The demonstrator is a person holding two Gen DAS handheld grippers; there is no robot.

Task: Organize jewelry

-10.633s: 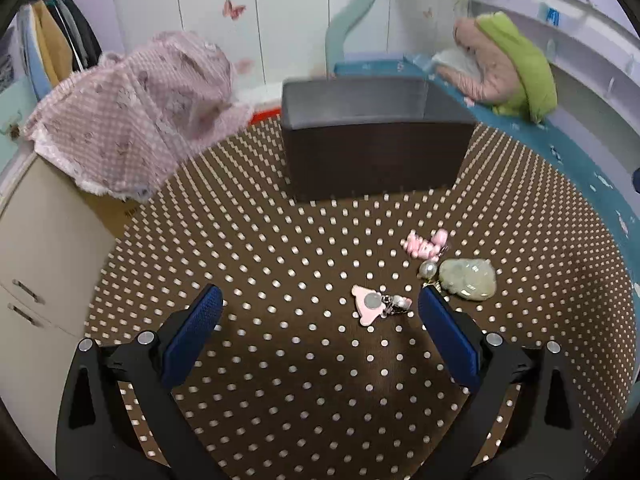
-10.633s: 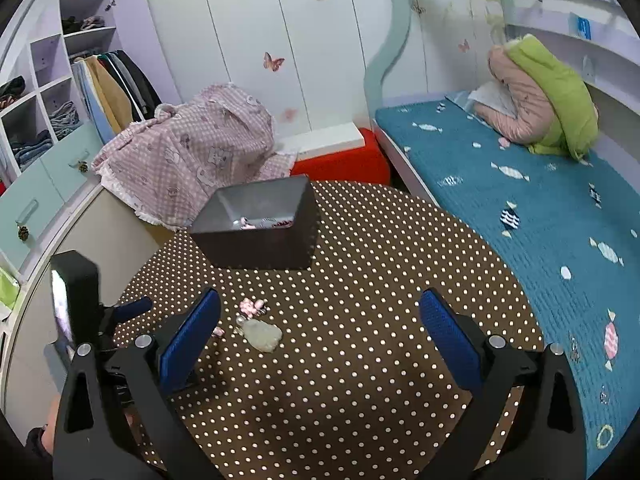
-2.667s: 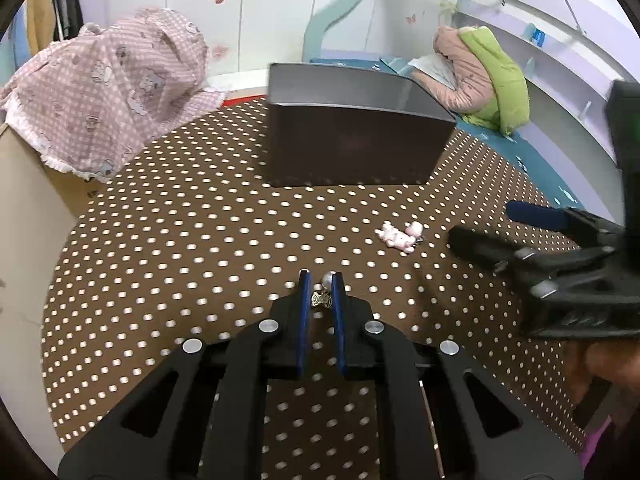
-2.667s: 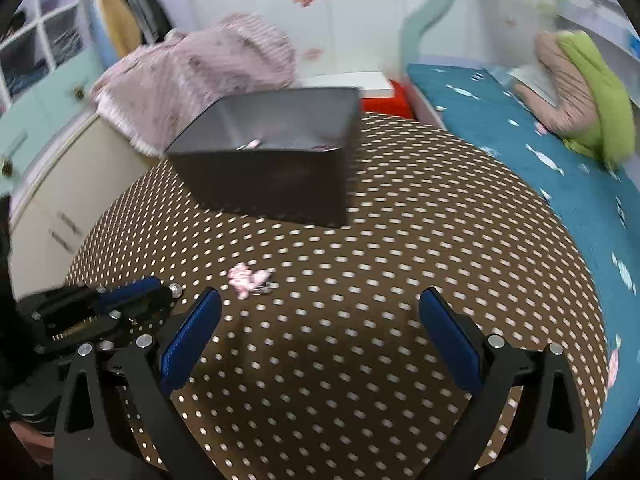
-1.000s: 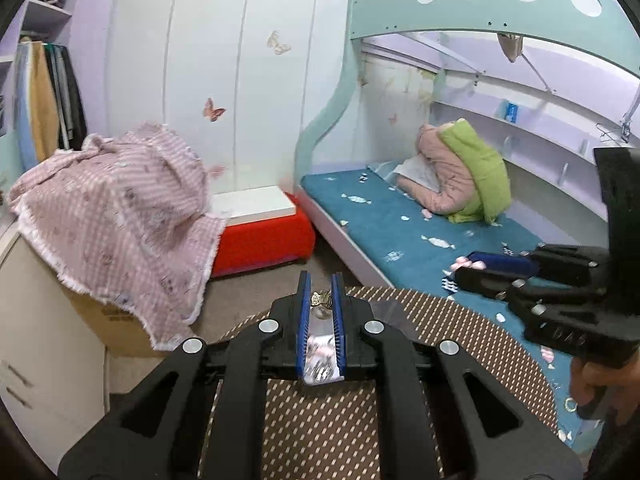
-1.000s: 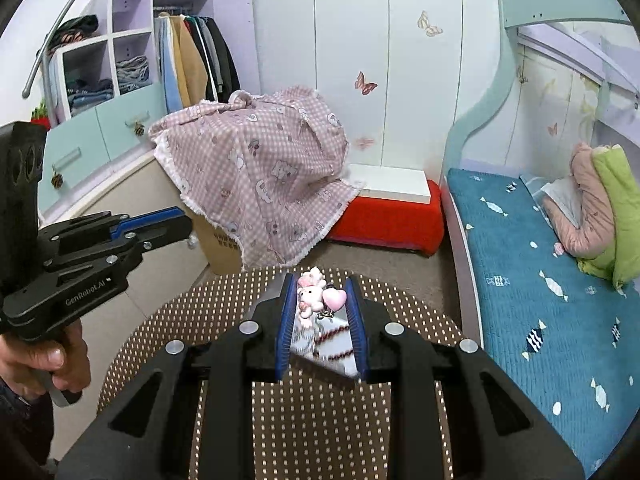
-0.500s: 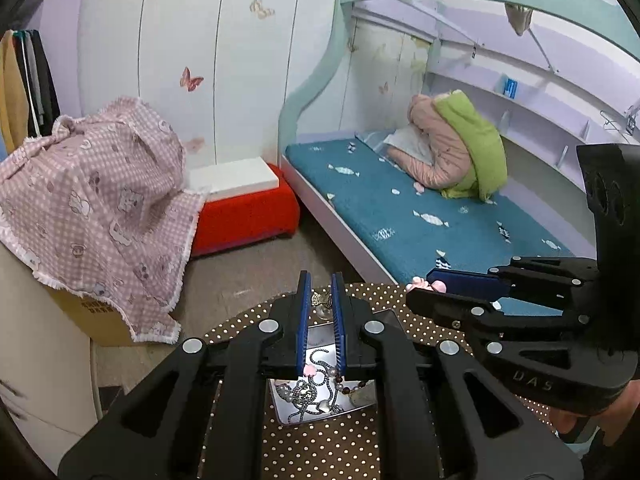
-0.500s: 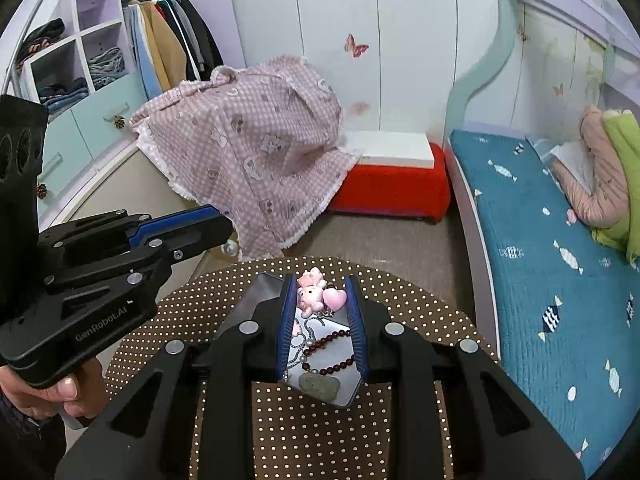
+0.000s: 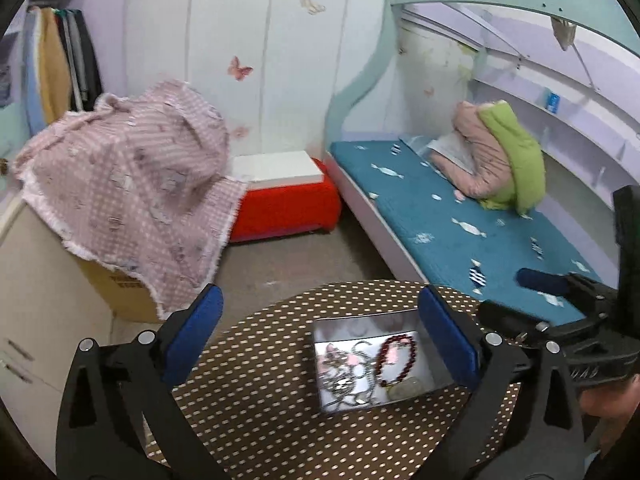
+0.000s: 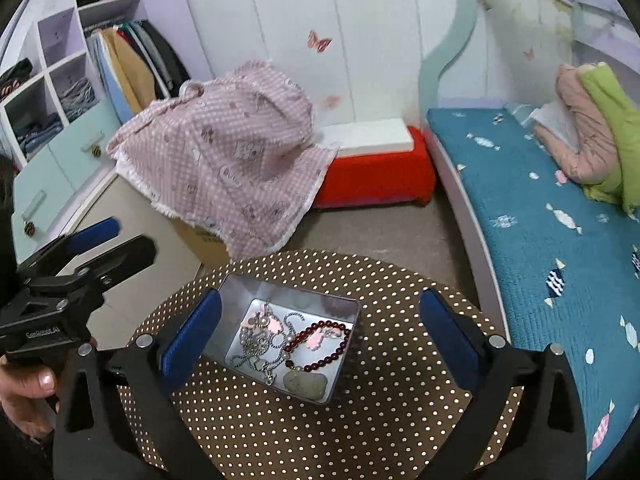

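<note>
Both hand-held grippers, left point(image 9: 320, 340) & right point(image 10: 320, 336), spread wide, empty, above jewelry box point(image 10: 344, 312) w/ bead bracelet point(image 10: 320, 346).

Between the blue, matt, rubbery-looking fingers point(image 10: 192, 332) of the right gripper point(image 10: 320, 334) sits the box point(image 10: 340, 368), grey with a smooth, dull metallic sheen inside. In it: a glossy dark-red bead bracelet point(image 10: 320, 346), shiny silvery metal chains point(image 10: 256, 344), and a pale green stone pendant point(image 10: 306, 384), smooth and waxy. Under the fingers, the table cover point(image 10: 392, 432) is brown dotted cloth, matt. The left gripper point(image 9: 320, 336) has a matt black plastic frame. Beyond its fingertips, a soft pink checked cloth point(image 9: 132, 196) with frayed edges drapes plain brown cardboard.
</note>
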